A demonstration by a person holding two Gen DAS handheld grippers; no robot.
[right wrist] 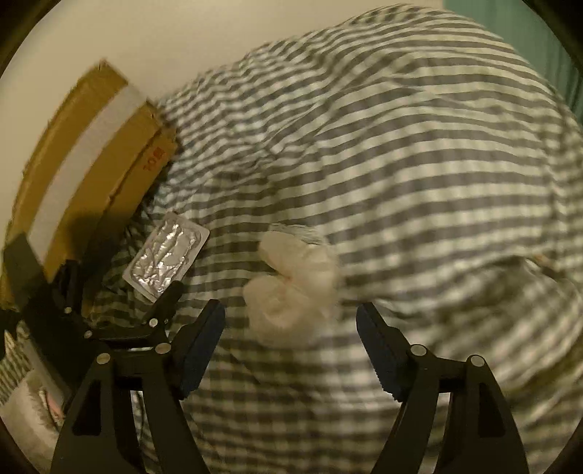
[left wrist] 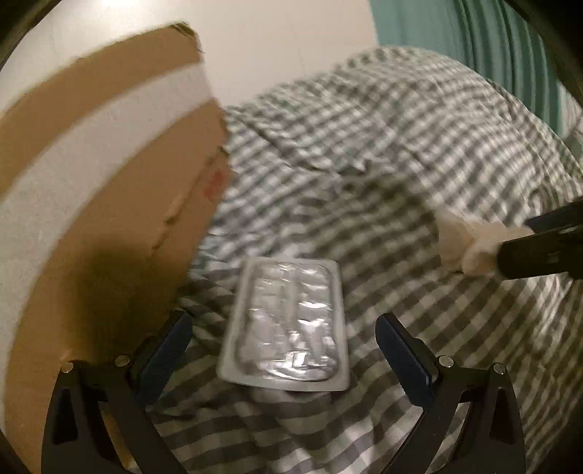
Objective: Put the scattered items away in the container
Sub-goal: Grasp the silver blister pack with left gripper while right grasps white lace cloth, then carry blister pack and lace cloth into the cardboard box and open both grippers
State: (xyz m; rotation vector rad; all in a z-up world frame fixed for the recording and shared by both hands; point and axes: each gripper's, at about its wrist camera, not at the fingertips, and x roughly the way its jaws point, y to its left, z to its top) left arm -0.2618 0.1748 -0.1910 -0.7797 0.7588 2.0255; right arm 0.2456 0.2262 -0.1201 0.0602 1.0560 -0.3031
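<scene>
a grey and white checked bedcover (left wrist: 419, 175) fills most of both views, rumpled into folds, with a pale wall (left wrist: 284, 47) above it and a strip of green curtain (left wrist: 455, 32) in the upper right of the left wrist view. a brown cardboard box (left wrist: 91, 189) with a broad white band of tape across it takes up the whole left side of the left wrist view and sits in the upper left of the right wrist view, its lower edge resting on the bedcover; red printing shows on its side. the left gripper (left wrist: 284, 346) is at the bottom centre of its own view with its fingers spread wide and gripping nothing; a silver foil blister pack (left wrist: 288, 324) lies flat on the bedcover between them, just right of the box, and contact cannot be judged. the right gripper (right wrist: 291, 342) stands at the bottom centre of its own view, fingers likewise released and empty, with a crumpled white tissue wad (right wrist: 295, 288) lying on the cover just ahead of the gap between them. in the left wrist view that wad appears at the right edge, level with the middle of the frame, against the dark fingertips coming in from the side. both views are blurred.
</scene>
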